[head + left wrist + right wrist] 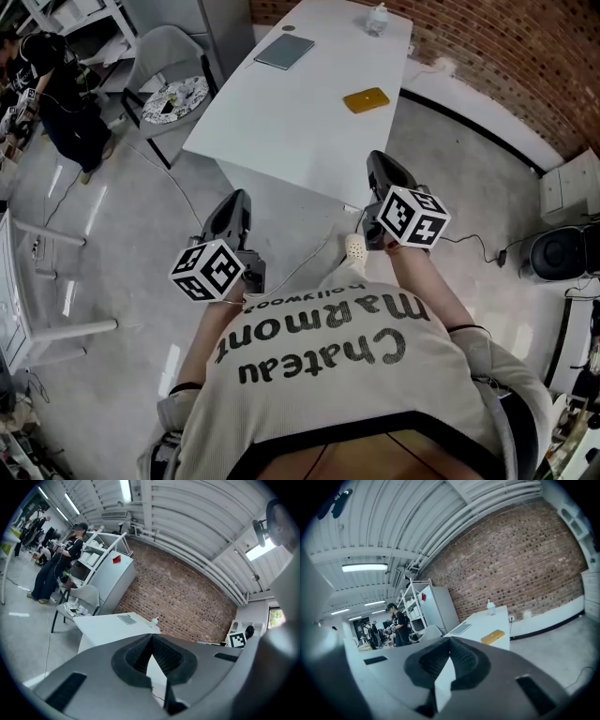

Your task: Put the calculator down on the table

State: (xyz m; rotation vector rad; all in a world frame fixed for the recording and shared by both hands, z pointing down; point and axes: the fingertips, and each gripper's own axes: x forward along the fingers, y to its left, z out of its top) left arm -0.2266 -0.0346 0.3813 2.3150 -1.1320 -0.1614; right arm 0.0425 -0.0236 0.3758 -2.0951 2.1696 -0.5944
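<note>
Both your claws, left (240, 199) and right (376, 159), are clenched empty, while the yellow calculator (366, 99), probably light, stiff and slick, lies by the worktop's (300, 112) right edge; take its long sides.

the person wears a cream ribbed t-shirt (328, 375) with dark block lettering across it, "chateau marmont" large and "hollywood" small, and dark trim at the neck and the sleeve ends. the left gripper (239, 199) and right gripper (380, 161) are dark grey moulded shells, each carrying a white cube (412, 217) printed with black square markers. black ribbed pads (165, 657) line the inner faces of the jaws.
</note>
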